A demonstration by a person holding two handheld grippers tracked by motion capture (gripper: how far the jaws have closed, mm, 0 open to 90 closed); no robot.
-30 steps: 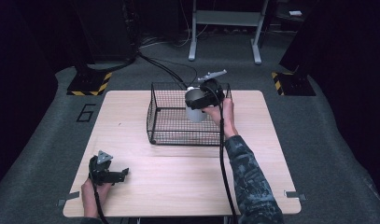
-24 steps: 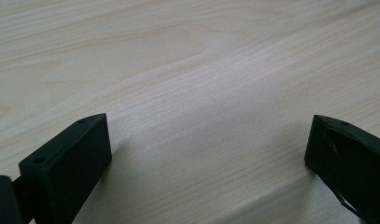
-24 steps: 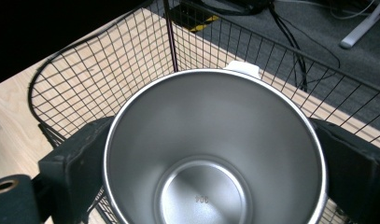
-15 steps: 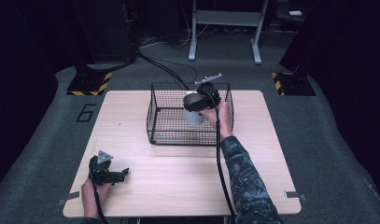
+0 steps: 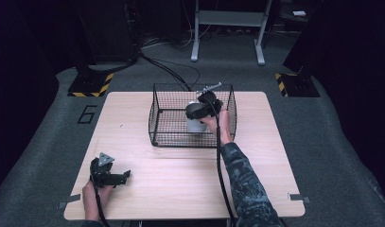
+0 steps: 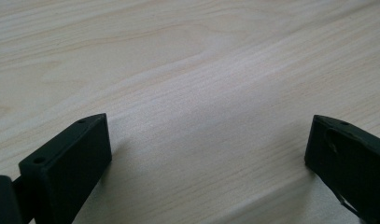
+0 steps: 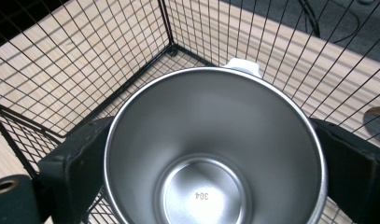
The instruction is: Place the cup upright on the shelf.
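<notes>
A pale wooden bench (image 5: 147, 189) is seen on a grey floor (image 5: 341, 156). A black wire basket (image 5: 171, 120) is set on its far middle. The left tongs (image 5: 115, 178) are rested on its near left corner.

The number "304" is stamped on the inside bottom of a steel cup (image 7: 214, 149), seen upside down in the right gripper view. A large dark "6" (image 5: 88, 114) is marked on the grey floor just left of the wooden table (image 5: 133, 123) in the high view.
</notes>
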